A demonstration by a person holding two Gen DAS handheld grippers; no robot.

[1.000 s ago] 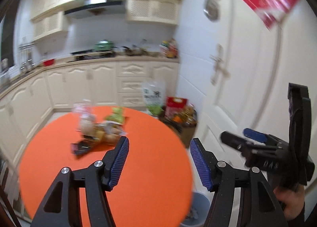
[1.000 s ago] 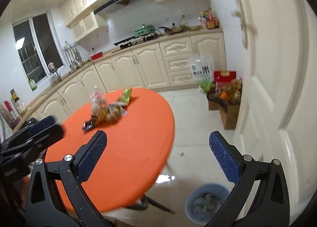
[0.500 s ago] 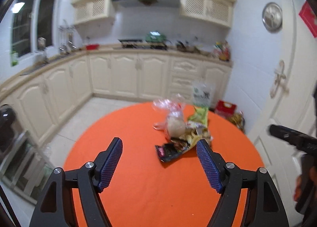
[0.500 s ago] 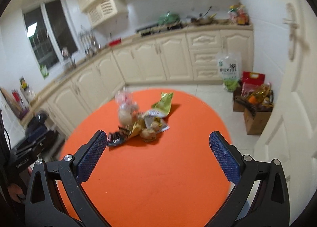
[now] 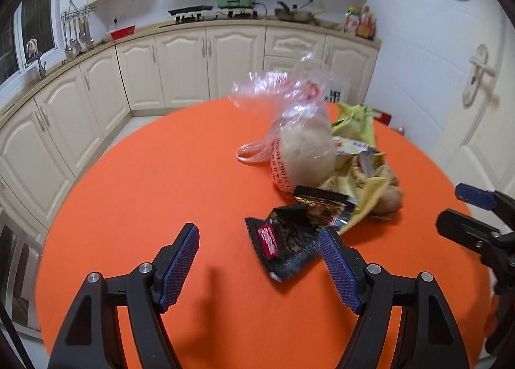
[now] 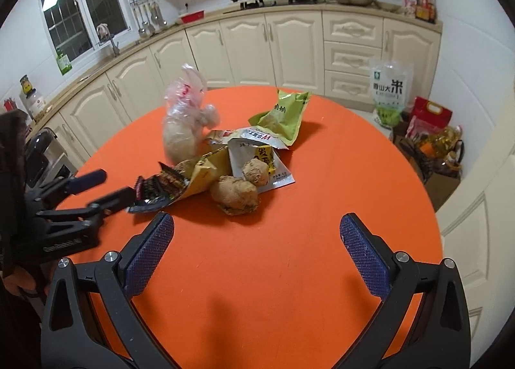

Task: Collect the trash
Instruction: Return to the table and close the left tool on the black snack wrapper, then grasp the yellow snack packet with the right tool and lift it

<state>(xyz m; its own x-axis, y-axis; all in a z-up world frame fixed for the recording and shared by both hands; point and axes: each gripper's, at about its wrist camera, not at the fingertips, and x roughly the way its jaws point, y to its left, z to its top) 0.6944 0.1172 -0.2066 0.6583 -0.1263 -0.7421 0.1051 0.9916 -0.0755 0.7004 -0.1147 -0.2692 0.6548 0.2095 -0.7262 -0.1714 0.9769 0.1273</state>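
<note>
A pile of trash lies on the round orange table point(image 5: 154, 176): a clear plastic bag point(image 5: 302, 147) with a pale lump in it, a green packet point(image 6: 283, 115), a torn yellow packet point(image 5: 363, 189), a white packet point(image 6: 257, 156), brown lumps point(image 6: 236, 193) and a black wrapper point(image 5: 286, 240). My left gripper point(image 5: 259, 240) hangs open just above the table. The black wrapper lies ahead, by its right fingertip, not gripped. My right gripper point(image 6: 256, 222) is open and empty, short of the brown lumps. Each gripper shows in the other's view: the right gripper point(image 5: 460, 211) and the left gripper point(image 6: 112, 187).
Cream kitchen cabinets point(image 6: 289, 47) curve behind the table. A white door point(image 5: 476, 79) stands at the right. On the floor past the table's far right edge stand a rice bag point(image 6: 389, 92) and open boxes of groceries point(image 6: 431, 147). A hand point(image 6: 13, 282) holds the left gripper.
Both grippers have come down and closer to the pile, which looks much larger now. The left gripper swung from the door side toward the trash, and its jaws stand wider.
</note>
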